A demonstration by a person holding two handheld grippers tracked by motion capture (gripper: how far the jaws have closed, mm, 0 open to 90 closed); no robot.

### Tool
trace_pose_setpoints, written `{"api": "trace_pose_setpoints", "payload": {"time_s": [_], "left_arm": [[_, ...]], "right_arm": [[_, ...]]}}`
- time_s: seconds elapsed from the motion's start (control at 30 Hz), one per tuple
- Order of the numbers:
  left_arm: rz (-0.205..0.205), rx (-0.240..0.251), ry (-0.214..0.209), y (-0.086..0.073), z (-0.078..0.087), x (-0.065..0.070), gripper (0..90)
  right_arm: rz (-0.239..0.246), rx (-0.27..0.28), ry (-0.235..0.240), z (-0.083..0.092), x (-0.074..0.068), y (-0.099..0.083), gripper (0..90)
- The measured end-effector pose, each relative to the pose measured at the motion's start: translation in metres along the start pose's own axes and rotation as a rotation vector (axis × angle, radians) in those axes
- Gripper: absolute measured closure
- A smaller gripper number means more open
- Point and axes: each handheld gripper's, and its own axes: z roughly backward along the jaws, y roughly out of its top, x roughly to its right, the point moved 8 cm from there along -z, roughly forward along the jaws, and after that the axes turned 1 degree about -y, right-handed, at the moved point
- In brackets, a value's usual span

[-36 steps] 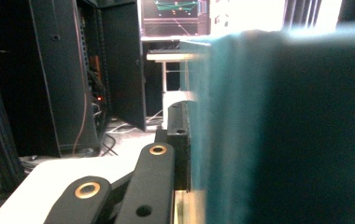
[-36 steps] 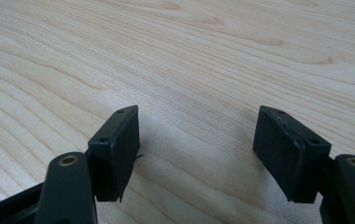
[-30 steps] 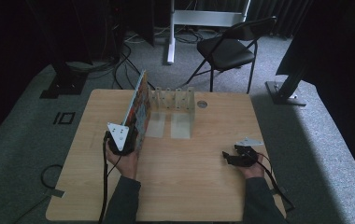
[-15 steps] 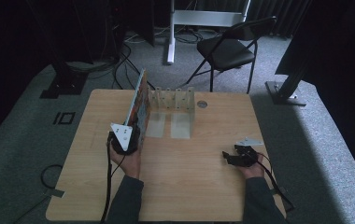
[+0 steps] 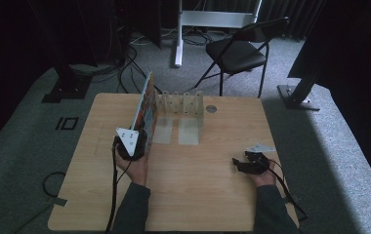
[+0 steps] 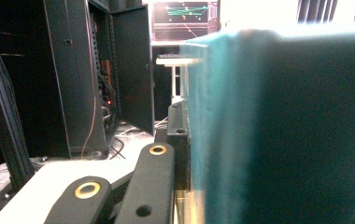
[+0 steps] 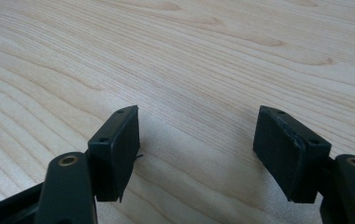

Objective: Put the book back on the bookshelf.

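In the high view, the left gripper (image 5: pixel 133 142) sits left of the middle of the frame. Its jaws are closed on the near end of a thin, flat board with a colourful printed face (image 5: pixel 146 108). The board stands on its edge on the light wooden table (image 5: pixel 193 195) and runs away toward the top of the frame.

The left gripper view shows what the high view cannot: up close, the board is a blurry teal slab (image 6: pixel 283 130) at the right of the frame, pressed against a black jaw. The picture on the board is too small to read.

At the lower right of the high view, the right gripper (image 5: pixel 239 165) rests low over the table, well apart from the board. The right gripper view shows its two black pads (image 7: pixel 119 149) standing wide open with only bare wood between them.

Just behind the board, near the upper middle, stands a clear plastic rack with slots (image 5: pixel 181 103). Farther back, a black folding chair (image 5: pixel 242 51) stands on the grey carpet.
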Motion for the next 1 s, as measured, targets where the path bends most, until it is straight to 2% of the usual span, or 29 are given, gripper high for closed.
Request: {"api": "trace_pose_setpoints", "payload": {"time_s": [1.0], "left_arm": [[-0.003,-0.004,0.01,0.0007,-0.0047,-0.0014,80.8]], "right_arm": [[0.002,-0.001,-0.001,0.0,-0.0001,0.0,31.3]]}}
